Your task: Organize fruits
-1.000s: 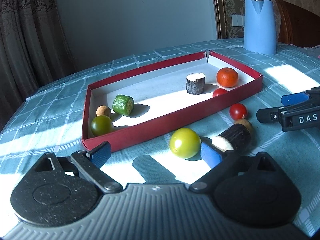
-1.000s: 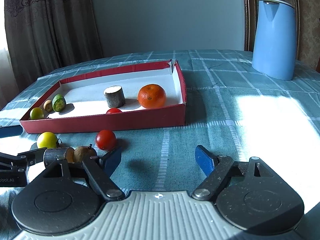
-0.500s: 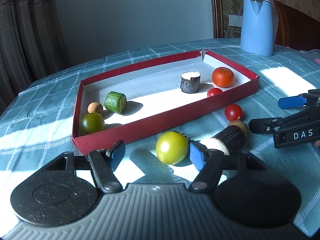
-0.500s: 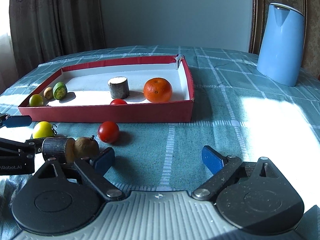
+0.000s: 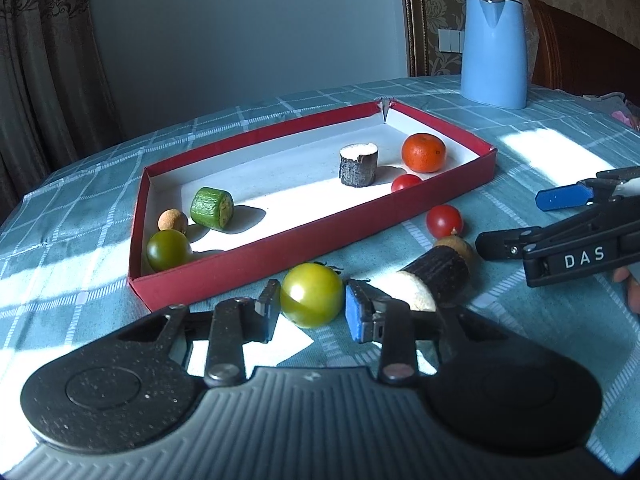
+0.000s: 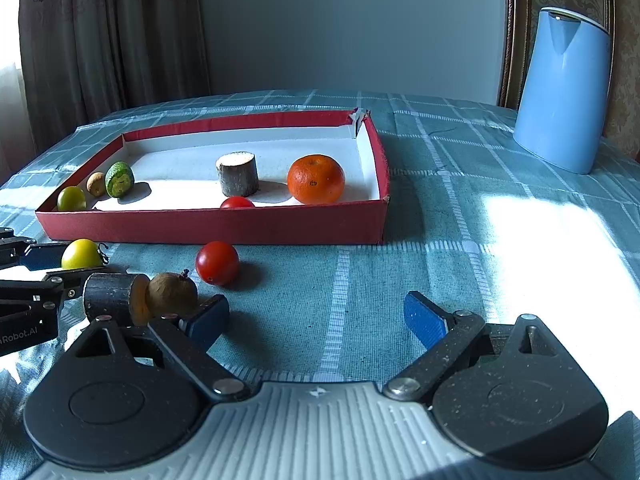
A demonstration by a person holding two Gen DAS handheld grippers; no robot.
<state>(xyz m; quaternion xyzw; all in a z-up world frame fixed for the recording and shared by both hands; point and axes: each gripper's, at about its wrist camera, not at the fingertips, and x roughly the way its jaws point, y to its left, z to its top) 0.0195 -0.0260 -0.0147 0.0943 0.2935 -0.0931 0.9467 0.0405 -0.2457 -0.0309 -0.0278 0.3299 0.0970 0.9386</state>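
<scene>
White "DAS" lettering marks the right gripper [image 5: 532, 220] beside a red tomato [image 5: 444, 221].

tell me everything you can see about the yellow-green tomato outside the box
The yellow-green tomato is round, smooth and glossy, with a bright highlight and a dark dried calyx at its far side. It sits on the checked teal tablecloth, just in front of the red box, not in it. It lies between the jaws of the left gripper, which are closing on it; both pads look to be at its sides. A dark-barked cut piece lies apart to its right.
</scene>
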